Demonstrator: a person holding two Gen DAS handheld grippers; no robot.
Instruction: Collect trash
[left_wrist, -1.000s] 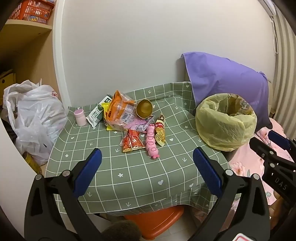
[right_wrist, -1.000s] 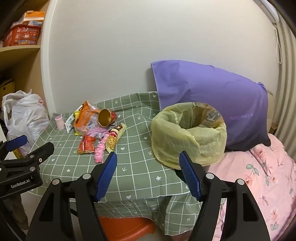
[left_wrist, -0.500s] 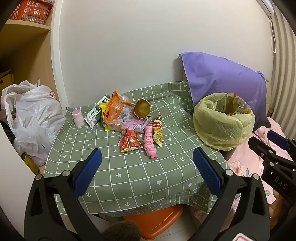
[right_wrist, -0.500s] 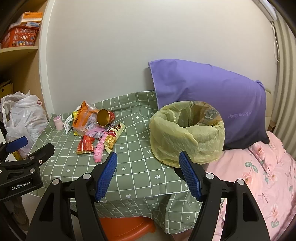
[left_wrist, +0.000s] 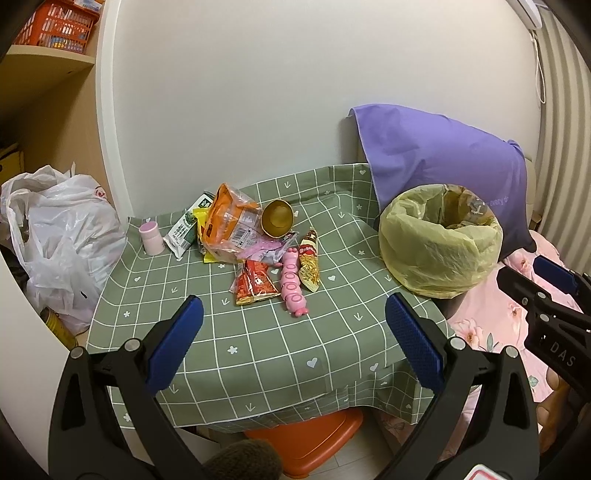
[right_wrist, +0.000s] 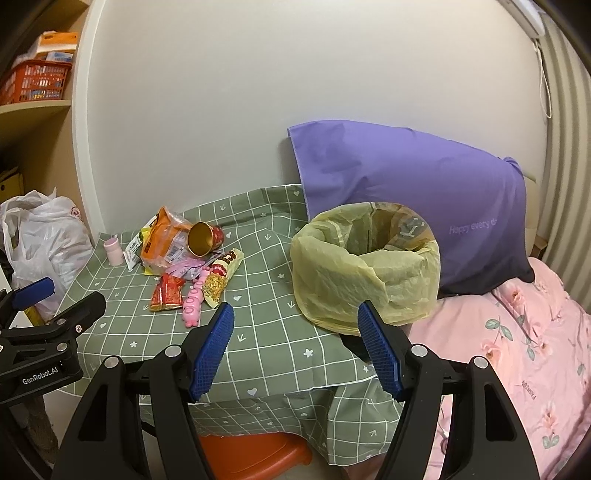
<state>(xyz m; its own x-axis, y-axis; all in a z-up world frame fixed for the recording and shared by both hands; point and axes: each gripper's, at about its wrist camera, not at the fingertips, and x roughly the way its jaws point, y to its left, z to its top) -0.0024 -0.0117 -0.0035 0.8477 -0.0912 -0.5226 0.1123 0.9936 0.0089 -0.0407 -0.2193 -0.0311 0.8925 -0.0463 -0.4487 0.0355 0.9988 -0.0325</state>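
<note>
Green checked cloth covers the bench (left_wrist: 258, 354) in the left wrist view, and next to the frame of a second ago the whole scene sits slightly farther off and lower, so a little more cloth shows ahead of the left hand-held gripper (left_wrist: 293, 334); nothing on the bench has shifted. Its blue-padded jaws stand wide apart and empty, short of the trash. The landmark is the bin (left_wrist: 441, 240), lined with a yellow bag and standing at the bench's right edge; inside it only crumpled liner can be made out. Left of the bin, well apart from it, lies the trash pile: a gold cup (left_wrist: 277, 222) on its side with its mouth toward the camera, an orange bag (left_wrist: 227, 225), a milk carton (left_wrist: 184, 230), a red packet (left_wrist: 256, 284), a pink caterpillar-shaped wrapper (left_wrist: 293, 284) and a brown snack wrapper (left_wrist: 308, 264). Farthest from the bin stands a small pink bottle (left_wrist: 150, 238), upright. Behind the bin leans a purple pillow (left_wrist: 439, 162).

Seen from the right wrist, the change is the same: a slight pull back, objects unmoved. The right hand-held gripper (right_wrist: 295, 349) is open and holds nothing, its jaws framing the near bench edge just below and left of the bin (right_wrist: 365, 262). The gold cup (right_wrist: 205, 238) and the pile lie left of the bin; the left hand-held gripper's black body shows at the far left edge. A white plastic bag (right_wrist: 48, 236) sits beyond the bench, on the side away from the bin.
</note>
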